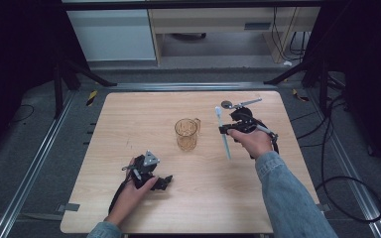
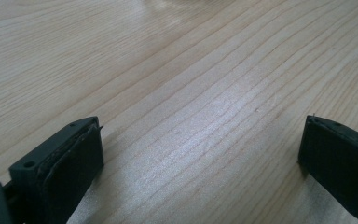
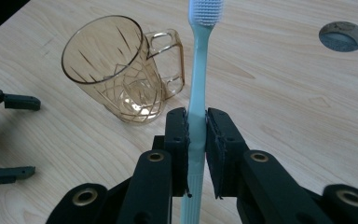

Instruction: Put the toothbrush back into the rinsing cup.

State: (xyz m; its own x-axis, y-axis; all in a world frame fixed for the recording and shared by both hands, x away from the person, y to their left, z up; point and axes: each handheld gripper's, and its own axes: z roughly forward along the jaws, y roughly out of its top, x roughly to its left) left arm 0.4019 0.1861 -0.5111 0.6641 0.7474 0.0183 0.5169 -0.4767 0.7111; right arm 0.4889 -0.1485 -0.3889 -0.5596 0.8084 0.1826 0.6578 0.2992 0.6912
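A light blue toothbrush (image 3: 199,70) with white bristles is clamped by its handle between the pads of my right gripper (image 3: 196,116), shut on it. In the high view the toothbrush (image 1: 225,146) hangs over the table right of centre, head pointing away from the person, held by the right gripper (image 1: 222,130). An amber see-through cup (image 1: 187,134) with a handle stands upright at the table's middle, just left of the brush; the same cup (image 3: 116,74) is empty. My left gripper (image 1: 154,174) rests low at the front left, jaws wide open over bare wood (image 2: 200,123).
The wooden table (image 1: 129,119) has a round grey disc (image 1: 226,104) near its far right, also seen as the disc (image 3: 342,36) beyond the brush. The left gripper's fingers (image 3: 23,101) show beside the cup. Cables and dark stands surround the table.
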